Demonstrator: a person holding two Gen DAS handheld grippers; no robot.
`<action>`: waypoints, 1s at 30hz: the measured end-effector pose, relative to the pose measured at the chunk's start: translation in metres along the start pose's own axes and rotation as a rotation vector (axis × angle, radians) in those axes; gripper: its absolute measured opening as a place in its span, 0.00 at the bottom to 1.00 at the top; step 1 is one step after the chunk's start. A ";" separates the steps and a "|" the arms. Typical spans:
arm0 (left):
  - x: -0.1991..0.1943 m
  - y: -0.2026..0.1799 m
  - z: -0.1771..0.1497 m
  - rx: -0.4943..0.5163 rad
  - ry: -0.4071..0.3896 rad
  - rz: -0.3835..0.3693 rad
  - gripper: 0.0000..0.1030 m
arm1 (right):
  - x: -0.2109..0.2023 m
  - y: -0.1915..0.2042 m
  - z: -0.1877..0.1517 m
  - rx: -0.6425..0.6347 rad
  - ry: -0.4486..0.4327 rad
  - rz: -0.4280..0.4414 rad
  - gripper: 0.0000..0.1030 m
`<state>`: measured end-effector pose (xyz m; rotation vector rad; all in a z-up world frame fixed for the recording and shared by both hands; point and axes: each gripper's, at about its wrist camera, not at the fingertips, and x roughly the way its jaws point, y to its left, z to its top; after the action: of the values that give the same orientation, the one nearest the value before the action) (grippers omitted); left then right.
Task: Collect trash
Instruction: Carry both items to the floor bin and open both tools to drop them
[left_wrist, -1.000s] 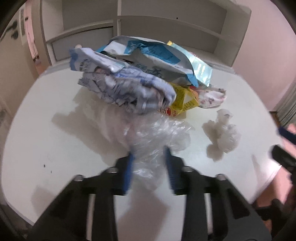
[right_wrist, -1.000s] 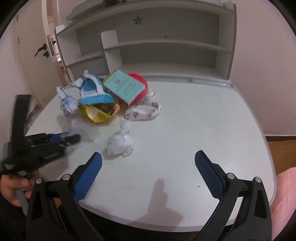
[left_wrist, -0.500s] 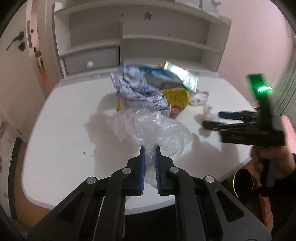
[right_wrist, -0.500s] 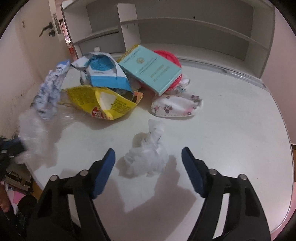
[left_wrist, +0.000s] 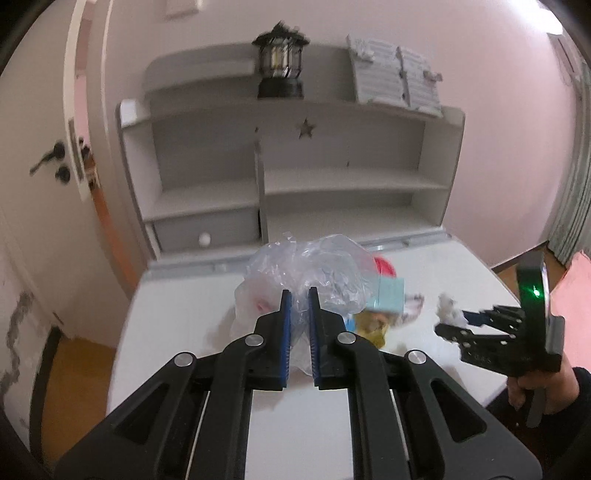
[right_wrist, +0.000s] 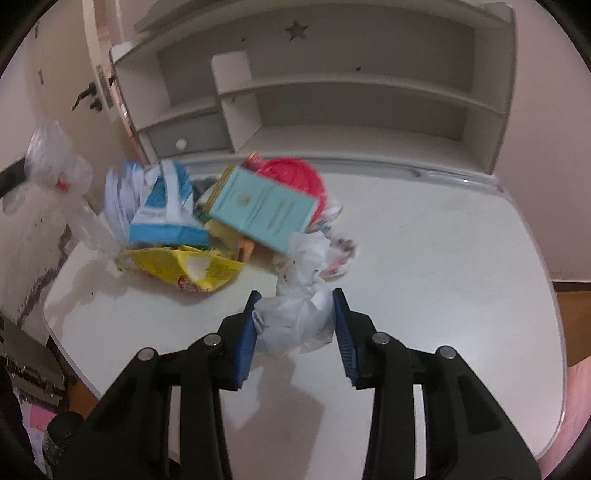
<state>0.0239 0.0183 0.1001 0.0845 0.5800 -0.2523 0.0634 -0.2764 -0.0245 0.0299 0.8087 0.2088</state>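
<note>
Clear plastic bag (left_wrist: 306, 273) pinched in left gripper (left_wrist: 297, 328), now lifted off the table (right_wrist: 424, 258). White tissue wad (right_wrist: 295, 317) newly bracketed by half-closed right gripper (right_wrist: 295, 321). Wrappers (right_wrist: 184, 258) beyond, still uncollected.

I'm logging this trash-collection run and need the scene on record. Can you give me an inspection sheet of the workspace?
Surface: white table, some dark specks near its left edge.
Job's things: clear plastic bag lifted off the table; crumpled white tissue on the table; yellow snack wrapper and blue-and-white package in a pile.
Clutter: teal booklet leaning over a red lid; floral cloth behind the tissue.
Grippers: left gripper shut on the bag; right gripper straddling the tissue, jaws apart.
Cables: nothing seen.
Surroundings: white shelf unit with a black lantern on top; door at left.
</note>
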 end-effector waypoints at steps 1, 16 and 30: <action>0.000 -0.003 0.006 0.003 -0.015 0.003 0.08 | -0.003 -0.004 0.001 0.006 -0.007 -0.005 0.37; 0.055 -0.209 -0.008 0.167 0.106 -0.451 0.08 | -0.130 -0.178 -0.099 0.348 -0.114 -0.274 0.37; 0.091 -0.486 -0.140 0.495 0.392 -0.915 0.08 | -0.170 -0.364 -0.339 0.964 0.114 -0.493 0.38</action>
<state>-0.1029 -0.4495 -0.0709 0.3522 0.9118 -1.2906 -0.2317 -0.6843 -0.1762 0.7218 0.9421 -0.6633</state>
